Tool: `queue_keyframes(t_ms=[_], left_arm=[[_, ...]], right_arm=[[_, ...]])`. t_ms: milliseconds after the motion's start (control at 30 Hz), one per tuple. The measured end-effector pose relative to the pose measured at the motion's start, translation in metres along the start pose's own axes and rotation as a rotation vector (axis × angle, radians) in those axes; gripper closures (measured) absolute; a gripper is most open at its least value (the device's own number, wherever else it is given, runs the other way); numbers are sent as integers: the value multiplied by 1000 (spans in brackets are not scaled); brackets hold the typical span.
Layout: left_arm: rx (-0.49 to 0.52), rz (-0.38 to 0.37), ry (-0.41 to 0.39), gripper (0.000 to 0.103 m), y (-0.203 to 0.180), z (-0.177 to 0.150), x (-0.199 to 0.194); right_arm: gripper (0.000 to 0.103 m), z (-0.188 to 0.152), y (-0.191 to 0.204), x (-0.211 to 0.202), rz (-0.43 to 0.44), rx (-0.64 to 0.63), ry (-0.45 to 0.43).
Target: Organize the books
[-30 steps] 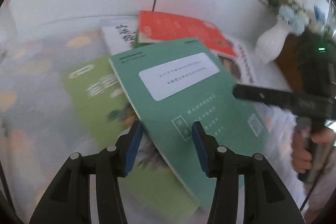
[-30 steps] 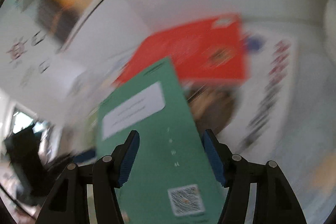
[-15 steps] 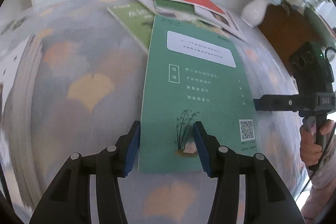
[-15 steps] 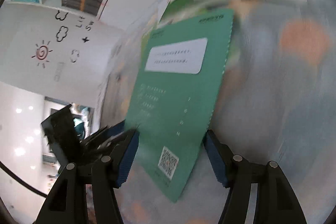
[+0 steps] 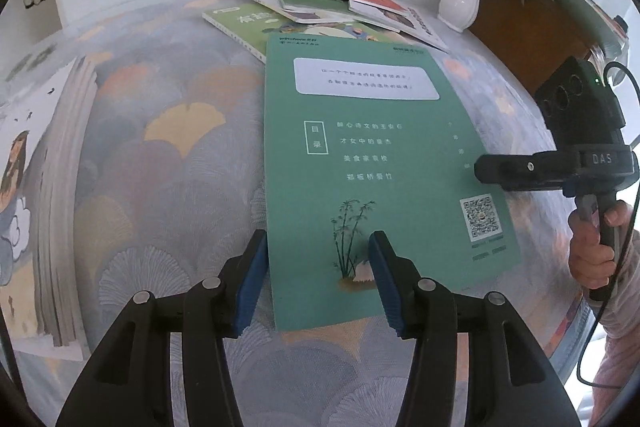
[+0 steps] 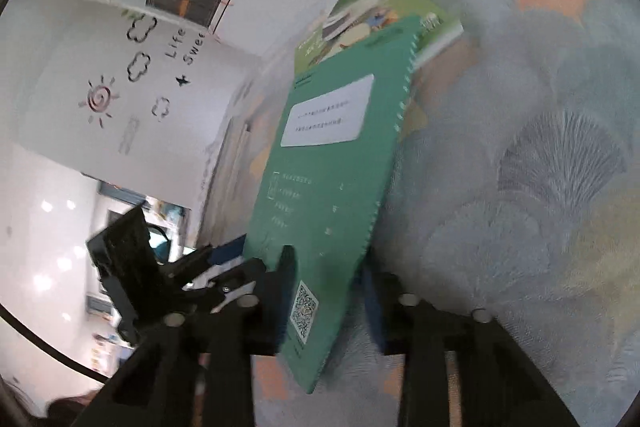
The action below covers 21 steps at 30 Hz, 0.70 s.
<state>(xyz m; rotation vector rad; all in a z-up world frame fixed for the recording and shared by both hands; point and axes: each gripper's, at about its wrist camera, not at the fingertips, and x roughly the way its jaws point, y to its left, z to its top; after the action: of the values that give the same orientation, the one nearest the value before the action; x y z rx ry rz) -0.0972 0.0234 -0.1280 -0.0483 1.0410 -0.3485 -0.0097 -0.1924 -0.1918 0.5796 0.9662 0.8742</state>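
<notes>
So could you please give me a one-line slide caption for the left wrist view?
Right gripper clamps the green book by its edge; open left gripper straddles its near corner.

A booklet lies on the table, its near edge between the left gripper fingers. The right gripper reaches over its right edge. Behind it, a pile of books overlaps (one partly under its far edge). A vase stands far right; a paper stack lies left.
</notes>
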Motion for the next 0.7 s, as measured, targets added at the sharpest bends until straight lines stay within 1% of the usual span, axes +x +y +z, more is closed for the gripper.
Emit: queue_keyframes(t_ms=[33, 100, 167, 267, 300, 400, 433, 467, 500, 533, 600, 633, 667, 700], left_arm=[[1, -1, 3, 54, 0, 1, 0], [-10, -9, 7, 54, 1, 0, 0], [-23, -15, 4, 54, 3, -1, -2], [-39, -9, 8, 53, 4, -2, -8], [-43, -9, 10, 53, 4, -2, -11], [-37, 48, -16, 55, 5, -1, -26], [-33, 56, -24, 55, 5, -1, -29], [-31, 55, -38, 55, 5, -2, -36], [-32, 46, -54, 55, 6, -2, -43], [-35, 37, -69, 55, 7, -3, -49], [-48, 25, -96, 55, 11, -5, -60], [-54, 24, -104, 55, 13, -6, -63], [-64, 24, -111, 55, 17, -9, -66], [-76, 25, -111, 55, 21, -12, -67]], right_arm=[[73, 1, 3, 3, 14, -2, 2], [75, 3, 8, 4, -8, 3, -24], [93, 6, 15, 0, -25, -2, -66], [96, 9, 26, -12, 27, 19, -82], [96, 9, 34, -15, 13, 5, -83], [96, 9, 59, -28, -42, -7, -83], [96, 11, 68, -33, -51, -20, -80], [96, 14, 84, -45, -85, -66, -76], [96, 15, 102, -59, -155, -124, -101], [97, 15, 125, -72, -255, -197, -122], [97, 11, 157, -80, -404, -285, -123], [96, 5, 173, -75, -478, -344, -111], [96, -1, 186, -64, -531, -394, -90], [96, -7, 191, -53, -556, -422, -67]])
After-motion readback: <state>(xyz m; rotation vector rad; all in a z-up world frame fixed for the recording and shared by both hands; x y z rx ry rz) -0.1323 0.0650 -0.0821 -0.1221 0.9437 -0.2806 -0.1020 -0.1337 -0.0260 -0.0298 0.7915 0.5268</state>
